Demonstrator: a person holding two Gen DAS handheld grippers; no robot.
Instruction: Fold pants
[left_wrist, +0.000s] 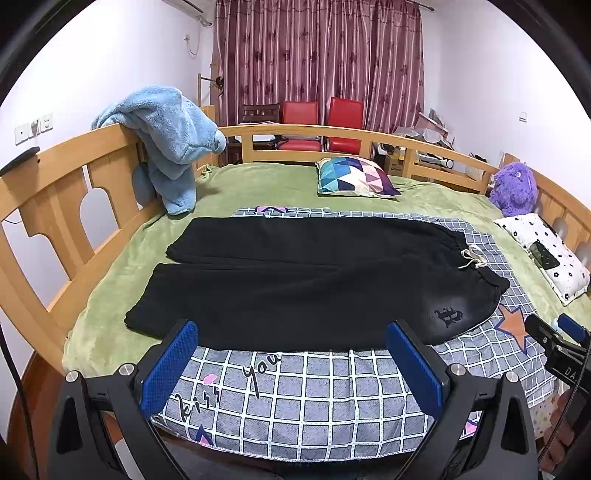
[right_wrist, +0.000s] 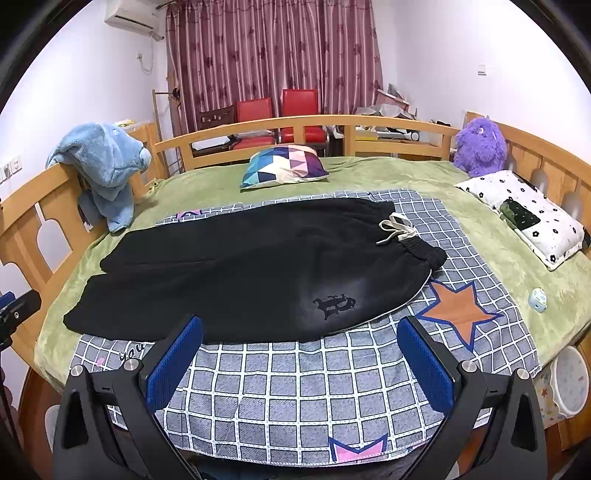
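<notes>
Black pants (left_wrist: 295, 284) lie flat across a grey checked sheet (left_wrist: 314, 398) on the bed, legs to the left, waistband with a white drawstring (left_wrist: 471, 258) to the right. They also show in the right wrist view (right_wrist: 251, 273), with an embroidered logo (right_wrist: 334, 304) near the front edge. My left gripper (left_wrist: 291, 332) is open and empty, its blue pads at the pants' near edge. My right gripper (right_wrist: 301, 328) is open and empty, just in front of the pants near the logo. The right gripper also shows at the right edge of the left wrist view (left_wrist: 554, 336).
The bed has a wooden rail (left_wrist: 110, 162) with a blue towel (left_wrist: 166, 140) draped over it. A patterned cushion (right_wrist: 284, 166), a purple plush toy (right_wrist: 480, 147), a flowered pillow (right_wrist: 524, 210) and a small round object (right_wrist: 537, 300) lie on the green blanket. Red chairs (right_wrist: 277, 114) stand behind.
</notes>
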